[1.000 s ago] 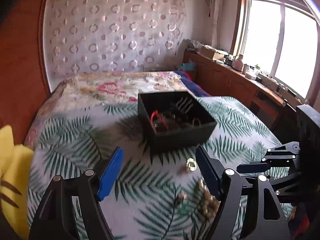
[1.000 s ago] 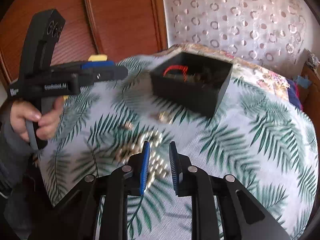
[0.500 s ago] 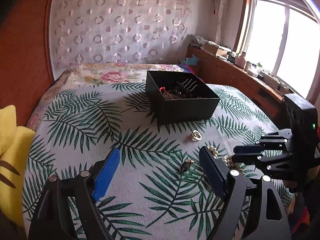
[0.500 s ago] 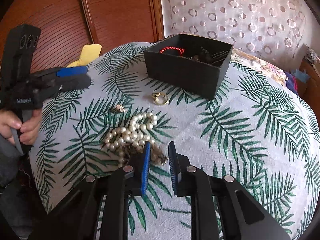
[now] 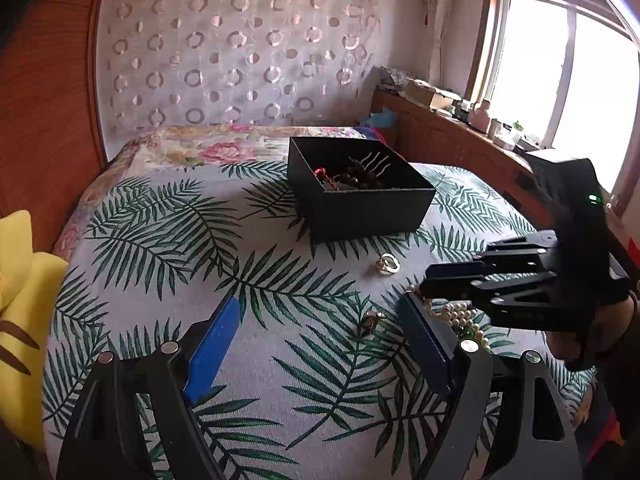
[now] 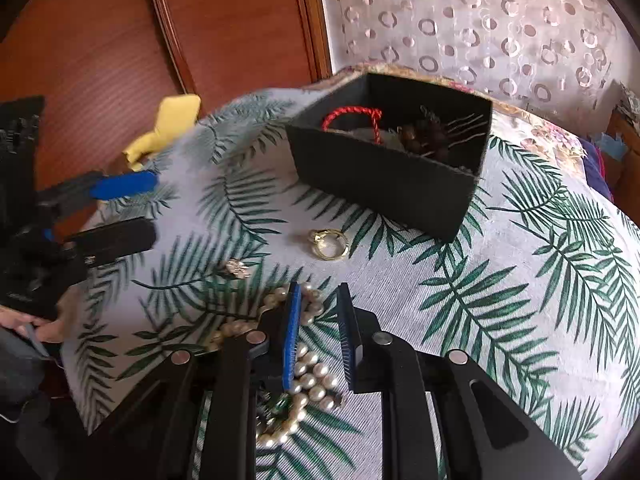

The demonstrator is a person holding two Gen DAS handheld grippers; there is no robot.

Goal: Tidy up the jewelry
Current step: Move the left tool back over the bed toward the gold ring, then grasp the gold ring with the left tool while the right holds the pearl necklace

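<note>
— Where are your tongs just now?

— My right gripper (image 6: 318, 334) is low over the pearl necklace (image 6: 308, 376). Its fingers stand a narrow gap apart, not pressed on anything; a few pearls lie in that gap, the rest of the heap spreads under and to the left of my left-hand finger. Whether the pads touch the pearls I cannot tell.

— And the other one?

— My left gripper (image 5: 320, 344) is spread wide, holding nothing, above the palm-leaf cloth (image 5: 160, 240). A small gold earring (image 5: 371, 319) lies just ahead, between the fingers and nearer the right one. The pearls show beside that right finger, partly hidden by my right gripper.

— Anything beyond?

— Past the pearls, ahead of my right gripper, a gold ring (image 6: 330, 243) lies flat on the cloth, apart from the necklace. Farther still sits the black box (image 6: 384, 176), open, with a red cord (image 6: 352, 114) and dark beads (image 6: 424, 136) inside. A yellow cushion (image 6: 166, 124) sits far off to the left.
</note>
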